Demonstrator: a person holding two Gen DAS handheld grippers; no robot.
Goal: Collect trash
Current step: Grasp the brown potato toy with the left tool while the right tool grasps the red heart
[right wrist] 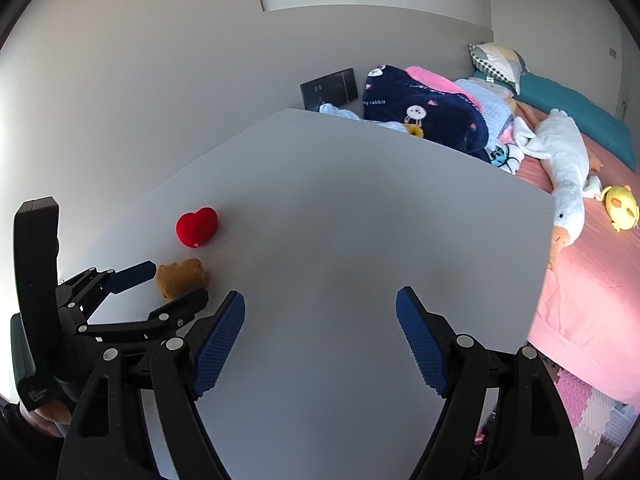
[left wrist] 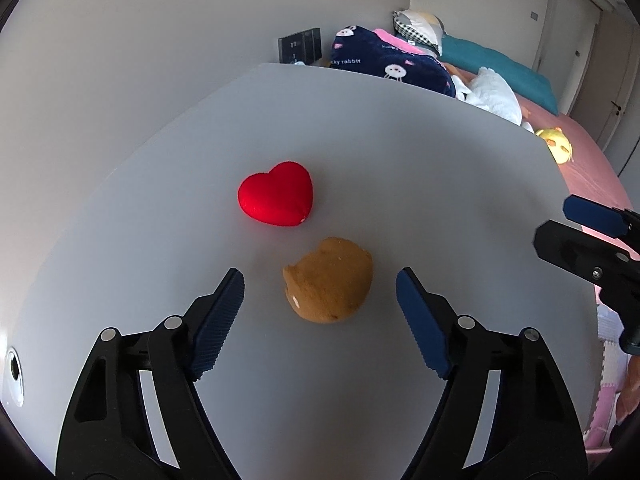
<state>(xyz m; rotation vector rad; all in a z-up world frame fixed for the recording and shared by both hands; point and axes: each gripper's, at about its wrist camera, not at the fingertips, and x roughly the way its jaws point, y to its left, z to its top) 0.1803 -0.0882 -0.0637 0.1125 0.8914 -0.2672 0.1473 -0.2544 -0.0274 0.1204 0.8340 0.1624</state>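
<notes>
Left hand-held gripper (left wrist: 320,284) hung tilted down over the white desk (left wrist: 400,160), its blue-padded jaws spread on either side of a brown plush lump (left wrist: 328,280). That lump lay on the desk between the two pads (left wrist: 218,320), and a clear gap showed on each side of it in the left wrist view, so nothing pressed on it. From the right wrist view the same gripper (right wrist: 180,284) appeared at the lower left, with one blue finger just beside the lump (right wrist: 181,277) and the other finger in front of it; whether either one touched the plush could not be told from that angle.

Just beyond the lump, nearer the far edge of the desk, sat a red plush heart (left wrist: 276,199), apart from the lump by a narrow strip of bare desk.

Right hand-held gripper (right wrist: 320,308) was held over the open middle of the desk (right wrist: 360,220), jaws spread wide with only bare surface between them. Its finger tips entered the left wrist view at the right edge (left wrist: 576,222).

Behind the desk stood a bed (right wrist: 580,280) with a pink sheet, carrying a navy rabbit-print blanket (right wrist: 432,116), a white plush goose (right wrist: 568,168), a small yellow plush toy (right wrist: 620,206) and a teal pillow (right wrist: 580,108).
</notes>
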